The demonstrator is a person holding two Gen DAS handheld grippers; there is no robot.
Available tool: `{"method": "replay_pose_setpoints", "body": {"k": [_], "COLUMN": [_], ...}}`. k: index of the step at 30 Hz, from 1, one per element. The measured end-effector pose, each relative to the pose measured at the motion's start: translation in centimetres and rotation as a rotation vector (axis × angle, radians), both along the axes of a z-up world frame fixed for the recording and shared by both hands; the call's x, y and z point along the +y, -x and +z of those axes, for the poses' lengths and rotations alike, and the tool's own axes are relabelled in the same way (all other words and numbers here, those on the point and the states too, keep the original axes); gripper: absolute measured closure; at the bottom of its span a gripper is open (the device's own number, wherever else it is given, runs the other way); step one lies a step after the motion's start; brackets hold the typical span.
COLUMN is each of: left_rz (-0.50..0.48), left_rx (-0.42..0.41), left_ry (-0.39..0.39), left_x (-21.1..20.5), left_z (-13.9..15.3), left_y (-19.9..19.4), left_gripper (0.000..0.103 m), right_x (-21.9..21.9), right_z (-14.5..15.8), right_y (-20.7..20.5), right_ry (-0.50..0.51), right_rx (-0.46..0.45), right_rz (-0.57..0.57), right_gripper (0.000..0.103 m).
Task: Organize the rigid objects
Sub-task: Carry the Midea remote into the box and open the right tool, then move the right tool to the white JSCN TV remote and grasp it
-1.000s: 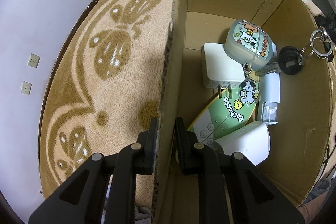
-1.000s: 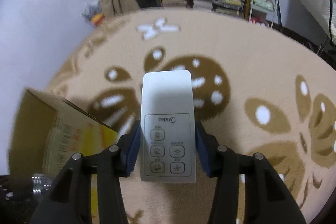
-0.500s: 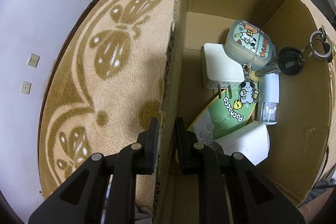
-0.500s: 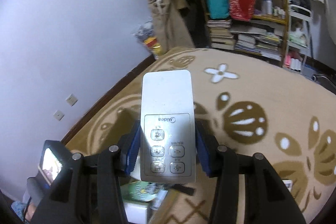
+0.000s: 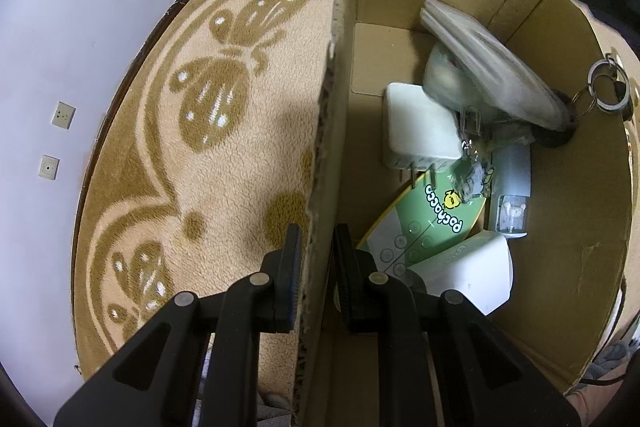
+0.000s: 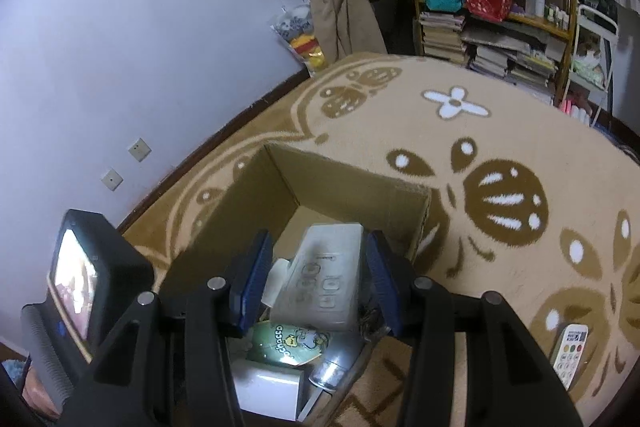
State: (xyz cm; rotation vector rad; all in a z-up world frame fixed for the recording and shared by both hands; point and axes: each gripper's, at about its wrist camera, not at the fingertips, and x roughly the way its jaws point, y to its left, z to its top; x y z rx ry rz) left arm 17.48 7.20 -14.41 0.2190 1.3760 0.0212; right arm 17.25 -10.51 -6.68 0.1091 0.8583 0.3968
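**A:** ok so where's the white remote (image 6: pixel 326 283) right now?

**B:** inside the box (image 6: pixel 352 183), lying tilted on top of the pile. In the left wrist view it's a motion-blurred grey slab (image 5: pixel 492 67) over the stuff at the back. The right gripper (image 6: pixel 316 287) hangs above it with the jaws spread wide, blue pads on either side and a visible gap to the remote, so it's let go.

**A:** and the left one?

**B:** left gripper (image 5: pixel 316 251) straddles the box's near wall (image 5: pixel 328 147), one finger outside over the rug (image 5: pixel 224 131), one inside. Looks pinched on the cardboard, though there's a sliver of space on the inner side, so call it clamped on the wall, loosely.

**A:** count of what's in there?

**B:** what I can make out: one white charger (image 5: pixel 416 127) with two prongs, one green Pochacco remote (image 5: pixel 432 223), one white rounded block (image 5: pixel 468 275) nearest the camera, one pale blue tube thing (image 5: pixel 512 187), one keyring (image 5: pixel 606 87) against the far-right wall, plus the white remote. There's something under the remote too, but it's too blurred to tell.

**A:** anything still out on the rug?

**B:** one more remote (image 6: pixel 570 351), white with coloured buttons, lying to the right of the box, well apart from it. Two wall sockets (image 6: pixel 126 163) on the lilac wall, if you're counting everything lol.
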Motion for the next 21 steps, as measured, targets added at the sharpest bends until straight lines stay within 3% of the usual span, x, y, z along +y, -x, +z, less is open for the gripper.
{"method": "replay_pose_setpoints", "body": {"k": [3,10,15,21], "left_rz": [0.0,0.002,0.0,-0.002], "left_rx": [0.001,0.003,0.003,0.003], "left_ry": [0.001,0.005,-0.001,-0.005], "left_x": [0.0,0.0,-0.1,-0.2], "left_z": [0.0,0.1,0.1,0.0], "left_y": [0.1,0.0,0.0,0.0], "left_gripper": [0.087,0.088,0.088,0.088], "right_x": [-0.5,-4.1,-8.8,-14.1], "right_z": [1.2,2.0,0.4,-3.7], "right_y": [0.7,2.0,2.9,3.7], "right_ry": [0.033,0.093,0.13,0.161], "right_rx": [-0.04,-0.054,-0.014,0.108], "right_rz": [-0.014,-0.1,-0.217,-0.367], "right_gripper": [0.039,0.035,0.035,0.035]}}
